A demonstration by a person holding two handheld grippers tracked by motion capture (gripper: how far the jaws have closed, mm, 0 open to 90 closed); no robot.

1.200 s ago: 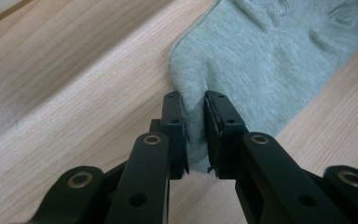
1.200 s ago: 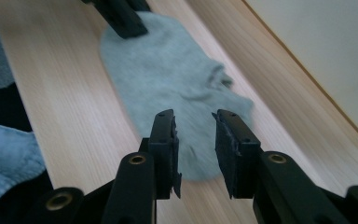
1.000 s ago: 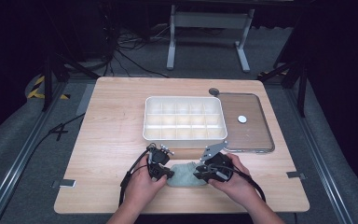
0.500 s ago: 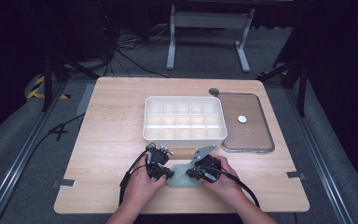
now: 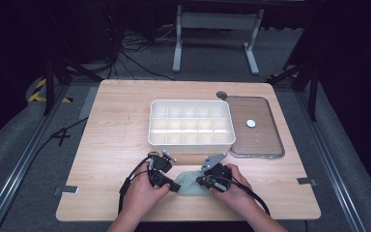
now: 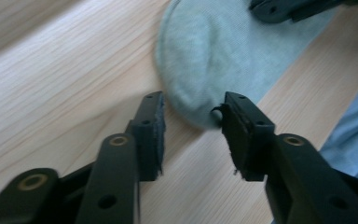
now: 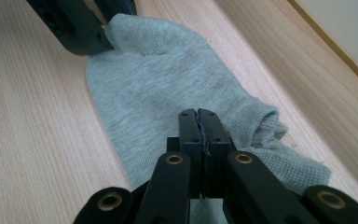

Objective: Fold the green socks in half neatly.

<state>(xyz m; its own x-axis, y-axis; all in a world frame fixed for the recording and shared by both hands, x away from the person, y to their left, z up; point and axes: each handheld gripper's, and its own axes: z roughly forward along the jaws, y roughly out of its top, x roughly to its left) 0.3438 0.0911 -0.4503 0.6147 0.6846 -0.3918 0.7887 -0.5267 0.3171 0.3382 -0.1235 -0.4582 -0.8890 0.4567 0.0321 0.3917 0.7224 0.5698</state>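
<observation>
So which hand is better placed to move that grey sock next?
Probably the right. The right gripper has its fingers closed on the sock near its cuff. The left gripper has just been opening; the sock's toe lies between its parted fingers, unpinched.

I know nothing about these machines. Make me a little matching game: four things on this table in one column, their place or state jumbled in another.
1 sock
2 compartment box
3 left gripper
4 right gripper

a jaws closed together over the fabric
b white, at mid-table
c jaws apart at the toe end, just been opening
d grey, lying flat at the near edge

Pairs: 1-d, 2-b, 3-c, 4-a
</observation>
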